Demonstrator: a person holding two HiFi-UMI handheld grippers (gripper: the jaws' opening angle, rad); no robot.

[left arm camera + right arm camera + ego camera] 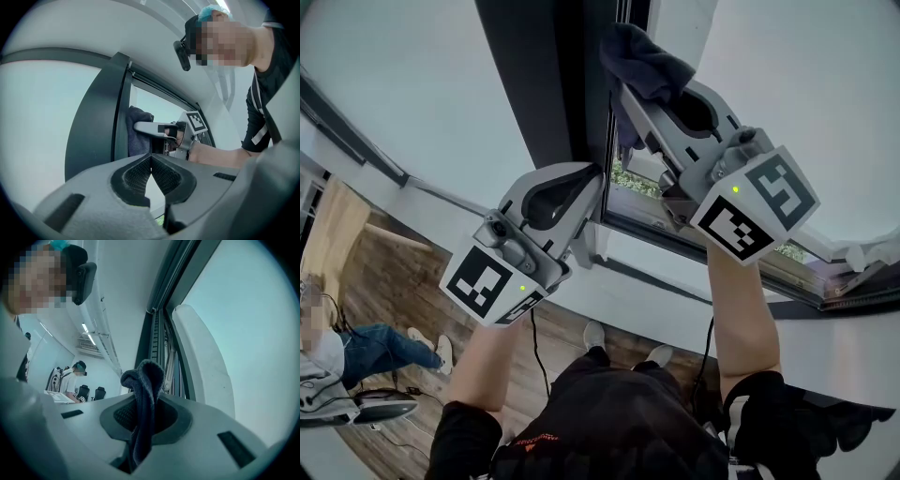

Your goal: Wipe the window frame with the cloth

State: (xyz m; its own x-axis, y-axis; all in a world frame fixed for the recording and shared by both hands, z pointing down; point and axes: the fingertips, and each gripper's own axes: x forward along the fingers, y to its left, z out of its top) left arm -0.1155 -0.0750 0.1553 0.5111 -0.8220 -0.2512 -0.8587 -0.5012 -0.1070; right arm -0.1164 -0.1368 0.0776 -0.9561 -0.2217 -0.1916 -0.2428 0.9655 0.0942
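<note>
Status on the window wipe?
Right claw shut on cloth. Cloth at the window frame. Left claw shut, empty. Nothing blocking.

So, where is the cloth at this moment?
The cloth is clamped in the right gripper, at the top centre of the head view, right beside the dark window frame.

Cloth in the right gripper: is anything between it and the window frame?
Nothing visible. The right gripper is shut on the cloth, which sits right at the dark window frame. The left gripper, shut and empty, is lower along the frame, not between them.
</note>
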